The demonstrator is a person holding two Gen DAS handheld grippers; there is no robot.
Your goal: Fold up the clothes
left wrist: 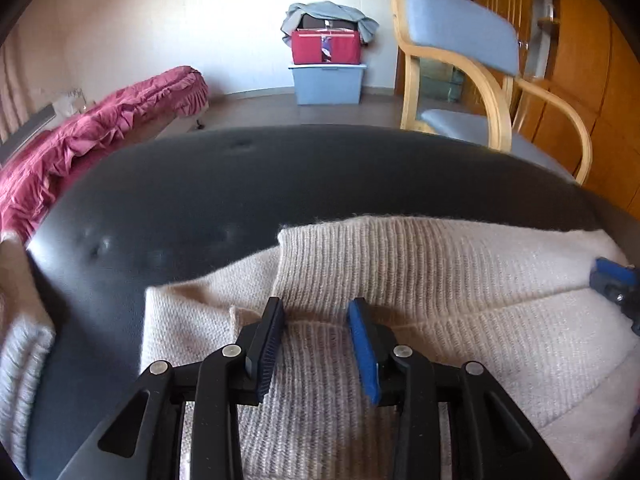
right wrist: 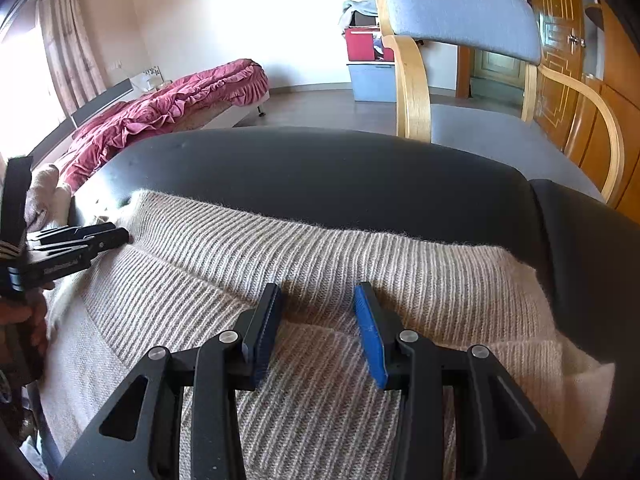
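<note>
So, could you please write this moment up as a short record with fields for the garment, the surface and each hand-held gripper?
garment: cream ribbed knit sweater, lying partly folded, layers overlapping
surface: black padded surface, sweater resting on it
left hand-held gripper: open, over the sweater, nothing between its fingers
right hand-held gripper: open, over the sweater, nothing gripped
behind: wooden armchair with blue cushions, bed with red cover
fold status: not finished
</note>
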